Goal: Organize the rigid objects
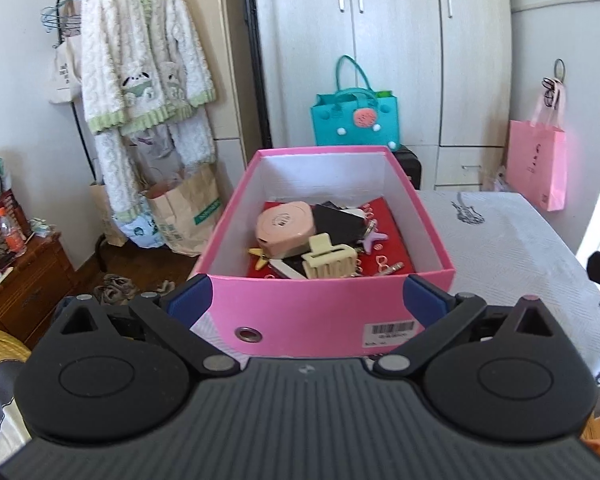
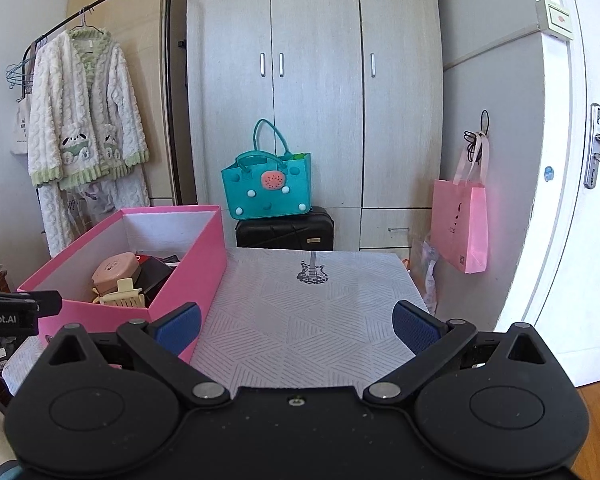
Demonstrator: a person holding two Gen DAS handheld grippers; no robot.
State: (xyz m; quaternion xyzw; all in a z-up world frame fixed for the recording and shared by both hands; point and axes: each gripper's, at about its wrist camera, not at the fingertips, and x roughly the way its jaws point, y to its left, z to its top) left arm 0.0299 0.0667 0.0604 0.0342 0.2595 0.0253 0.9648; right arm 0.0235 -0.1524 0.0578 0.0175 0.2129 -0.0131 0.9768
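Note:
A pink box (image 1: 300,312) stands on the white patterned table cloth (image 1: 500,240). Inside it lie a pink round case (image 1: 284,222), a cream hair claw (image 1: 328,262), a black card (image 1: 338,222), a purple star clip (image 1: 374,238) and small clips on a red sheet. My left gripper (image 1: 316,298) is open, its blue pads on either side of the box's near wall. My right gripper (image 2: 298,326) is open and empty over the cloth, to the right of the box (image 2: 180,264). The cream claw (image 2: 120,296) and pink case (image 2: 114,266) show there too.
A teal bag (image 2: 266,184) sits on a black suitcase (image 2: 284,232) before the wardrobe. A pink paper bag (image 2: 460,224) hangs on the right wall. A clothes rack with a white robe (image 2: 84,128) and paper bags (image 1: 184,208) stand to the left. A wooden cabinet (image 1: 20,280) is at far left.

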